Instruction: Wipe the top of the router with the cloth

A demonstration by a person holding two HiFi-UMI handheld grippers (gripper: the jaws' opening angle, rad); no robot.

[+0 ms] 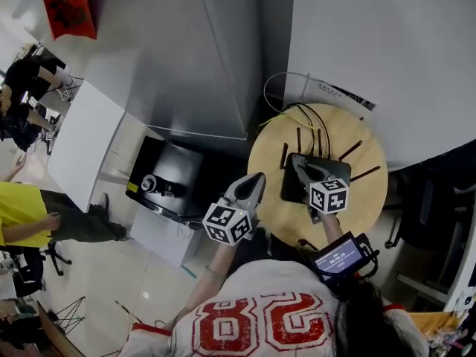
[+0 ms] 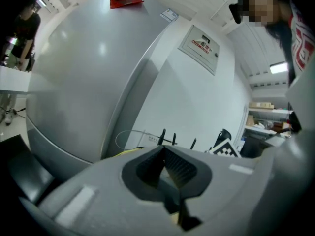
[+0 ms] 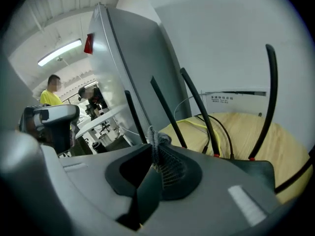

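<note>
A black router (image 1: 336, 169) with several upright antennas lies on a round wooden table (image 1: 361, 203). My right gripper (image 1: 299, 162) hovers over the router's left part. It is shut on a small grey cloth (image 3: 157, 141), whose tuft sticks up between the jaws. The right gripper view shows the router's top (image 3: 257, 170) just beyond the jaws, with antennas (image 3: 197, 107) rising behind. My left gripper (image 1: 257, 179) hangs off the table's left edge, clear of the router. Its jaws (image 2: 165, 154) are shut with nothing between them.
Yellow and black cables (image 1: 301, 119) run off the back of the table to the wall. A tall grey cabinet (image 1: 201, 58) stands left of the table, and a black box (image 1: 167, 177) sits on the floor beside it. A person in yellow (image 1: 22, 213) is at far left.
</note>
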